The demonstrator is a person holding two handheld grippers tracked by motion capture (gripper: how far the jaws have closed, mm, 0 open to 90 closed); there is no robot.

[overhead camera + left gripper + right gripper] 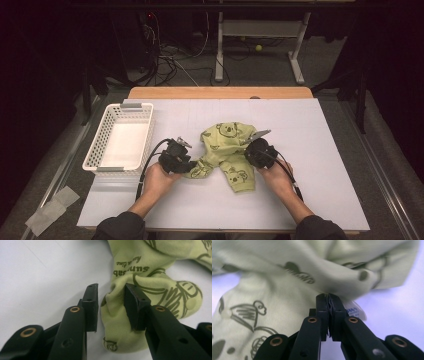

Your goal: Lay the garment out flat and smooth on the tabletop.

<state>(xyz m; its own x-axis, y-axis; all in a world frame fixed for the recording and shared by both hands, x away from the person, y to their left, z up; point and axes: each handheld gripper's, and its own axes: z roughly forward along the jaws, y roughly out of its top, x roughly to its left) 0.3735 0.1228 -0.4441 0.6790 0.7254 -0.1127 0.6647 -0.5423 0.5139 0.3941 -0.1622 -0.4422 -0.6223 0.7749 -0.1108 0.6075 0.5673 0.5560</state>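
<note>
The left claw (111, 305) stands spread, its two black pads on either side of a bunched fold of cloth without pressing on it; the right pad touches the fold, the left one stands just clear. The right claw (328, 315) is pressed together, pinching a thin edge of the same cloth next to a white sewn-in label (354, 310).

What both work on is a pale green, soft cotton baby garment printed with dark koala outlines and lettering (227, 150). It lies crumpled near the middle of the white tabletop (330, 150), a little toward the person's edge. One leg-like end runs toward the left claw (176, 156), another down toward the near edge, so the long axis lies roughly from the left hand across to the right claw (260, 152). The cloth sits directly ahead of the left claw, already between its pads, so that hand is best placed for a fresh grip while the right one anchors the other side.

A white plastic lattice basket (121, 142) stands by the left edge, apart from the garment.
</note>
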